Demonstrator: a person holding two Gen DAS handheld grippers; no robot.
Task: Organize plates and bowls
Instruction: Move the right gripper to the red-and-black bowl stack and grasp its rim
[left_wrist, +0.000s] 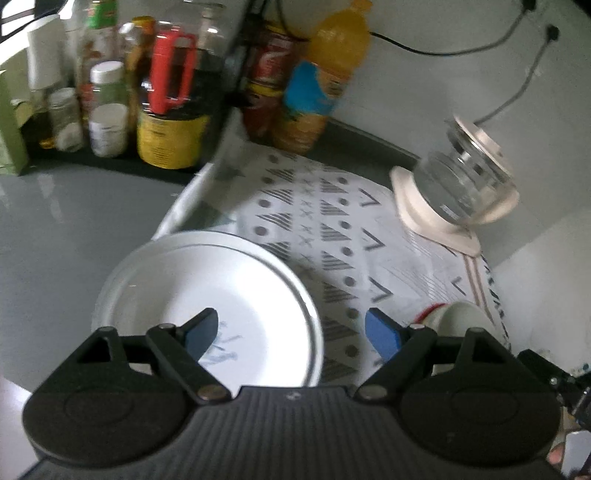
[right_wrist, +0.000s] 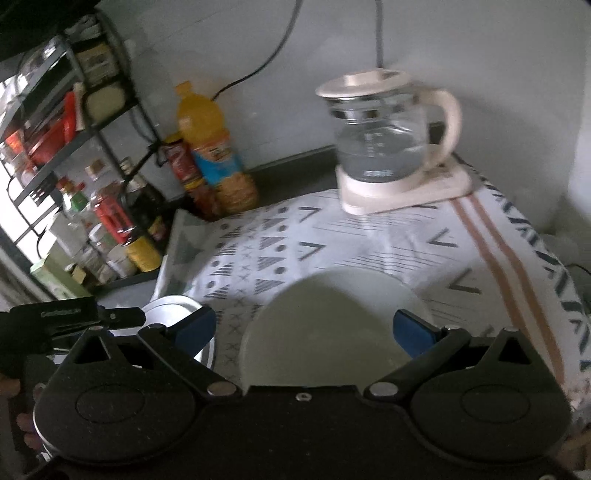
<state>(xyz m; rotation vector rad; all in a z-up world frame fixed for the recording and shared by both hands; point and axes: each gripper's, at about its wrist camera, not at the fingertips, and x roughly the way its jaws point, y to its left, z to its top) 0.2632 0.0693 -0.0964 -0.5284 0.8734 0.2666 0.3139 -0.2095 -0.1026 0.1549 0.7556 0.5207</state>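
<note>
Hovering wide and empty, the left gripper (left_wrist: 291, 332) frames the plate (left_wrist: 207, 306) at lower left of its view; the right gripper (right_wrist: 304, 330), equally wide, straddles the bowl (right_wrist: 325, 328) directly beneath, on the patterned cloth (right_wrist: 369, 236).

The right gripper's body hides the near rim of the bowl (right_wrist: 332, 325); labels on the jars (left_wrist: 107, 110) blur beyond reading.
</note>
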